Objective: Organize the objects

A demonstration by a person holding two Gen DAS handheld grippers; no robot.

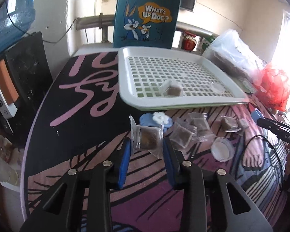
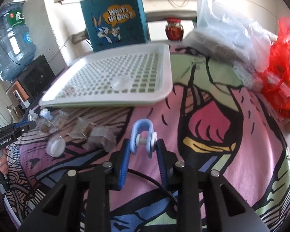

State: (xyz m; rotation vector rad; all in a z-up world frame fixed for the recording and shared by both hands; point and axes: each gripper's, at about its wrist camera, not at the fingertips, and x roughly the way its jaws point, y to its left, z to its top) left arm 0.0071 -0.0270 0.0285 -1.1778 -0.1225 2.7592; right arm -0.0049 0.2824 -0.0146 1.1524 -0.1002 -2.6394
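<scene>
Left gripper (image 1: 147, 145) pinches a clear-wrapped brown cube packet (image 1: 147, 138); right gripper (image 2: 143, 145) clamps a blue plastic clip (image 2: 143, 135). Both sit short of the white perforated tray (image 1: 125, 96); the slick wrapper may slip in transit.

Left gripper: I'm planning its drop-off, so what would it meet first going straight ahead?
Probably the blue clip with a white flower, then the white perforated plastic tray; depth is unclear.

Tray (image 1: 125, 89): white perforated plastic, smooth, semi-gloss. Sachet (image 1: 147, 139): clear crinkled film, glossy. Clip (image 2: 143, 137): pale blue moulded plastic, smooth. Tabletop cover (image 2: 212, 154): printed cloth, matt. Tote bag (image 1: 145, 15): blue non-woven fabric, matt.
</scene>
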